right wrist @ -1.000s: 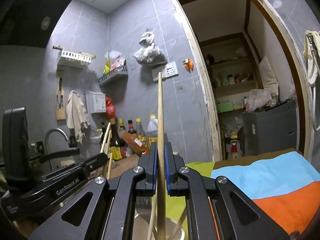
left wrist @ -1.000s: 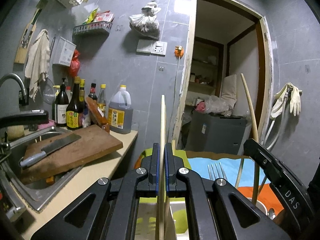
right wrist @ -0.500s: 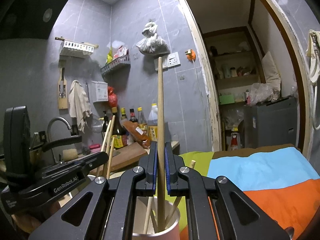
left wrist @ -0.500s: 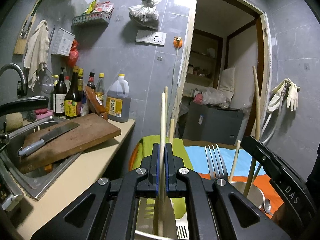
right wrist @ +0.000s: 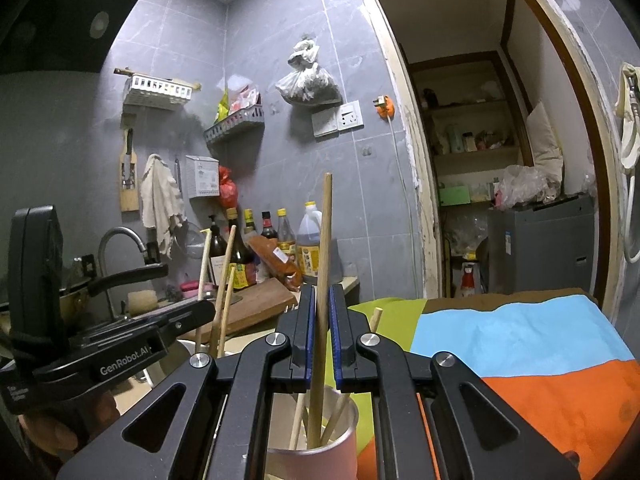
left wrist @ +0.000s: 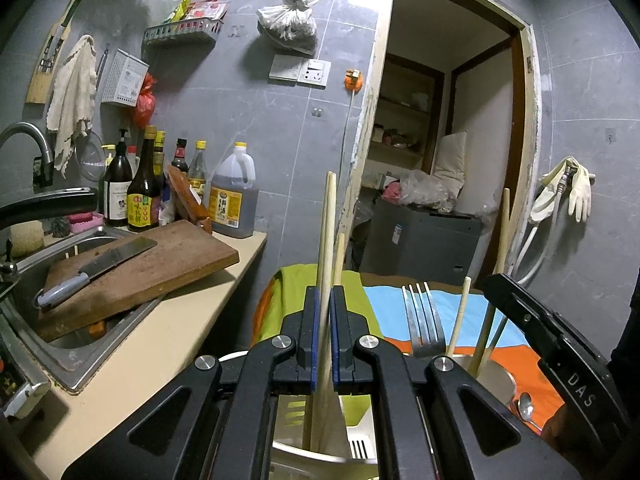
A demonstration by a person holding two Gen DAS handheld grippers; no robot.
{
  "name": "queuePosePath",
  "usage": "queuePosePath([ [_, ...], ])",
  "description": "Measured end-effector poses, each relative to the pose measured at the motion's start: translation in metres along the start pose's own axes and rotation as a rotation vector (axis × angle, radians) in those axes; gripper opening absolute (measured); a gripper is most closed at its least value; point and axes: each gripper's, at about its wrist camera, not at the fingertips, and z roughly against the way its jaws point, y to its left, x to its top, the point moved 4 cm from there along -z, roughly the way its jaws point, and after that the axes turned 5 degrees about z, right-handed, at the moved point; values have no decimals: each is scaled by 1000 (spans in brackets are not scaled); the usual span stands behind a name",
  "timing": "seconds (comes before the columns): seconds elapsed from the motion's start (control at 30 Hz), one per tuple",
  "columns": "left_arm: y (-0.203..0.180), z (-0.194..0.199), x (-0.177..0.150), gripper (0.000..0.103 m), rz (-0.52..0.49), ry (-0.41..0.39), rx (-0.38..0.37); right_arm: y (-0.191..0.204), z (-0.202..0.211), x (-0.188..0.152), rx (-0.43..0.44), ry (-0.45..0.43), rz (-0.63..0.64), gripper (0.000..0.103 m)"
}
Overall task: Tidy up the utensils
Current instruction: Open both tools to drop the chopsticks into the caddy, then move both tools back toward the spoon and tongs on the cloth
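Note:
My left gripper (left wrist: 323, 312) stands over a white slotted holder (left wrist: 320, 450); a pale wooden chopstick (left wrist: 326, 248) stands between its jaws, which are slightly apart, its lower end in the holder beside other chopsticks. My right gripper (right wrist: 322, 312) stands over a pink metal cup (right wrist: 320, 452); a wooden chopstick (right wrist: 323, 248) leans between its jaws with a small gap either side, its tip in the cup among other sticks. A fork (left wrist: 422, 320) and more chopsticks stand in that cup (left wrist: 494, 380) in the left wrist view. The left gripper's body (right wrist: 120, 352) shows at left in the right wrist view.
A counter (left wrist: 168, 340) at left bears a sink (left wrist: 52, 344), a wooden cutting board (left wrist: 140, 268) with a cleaver (left wrist: 96, 272), and sauce bottles (left wrist: 144, 188). A multicoloured cloth (right wrist: 520, 360) covers the table. A spoon (left wrist: 526, 404) lies on it. A doorway (left wrist: 440, 140) is behind.
Both grippers have come down with their chopsticks, whose tips now rest in the holder and the cup. Both pairs of jaws have parted slightly from the sticks.

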Motion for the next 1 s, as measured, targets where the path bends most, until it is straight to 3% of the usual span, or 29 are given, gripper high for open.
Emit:
queuePosePath([
  [0.5,-6,15,10,4,-3,-19,-13,-1,19,15,-5,-38,14,10],
  [0.63,-10,20,14,16,4,-30,-23,-7,27,22,-12,-54,9,21],
  [1.0,-35,36,23,34,-10,-62,-54,-31,51,37,-55,-70,15,33],
])
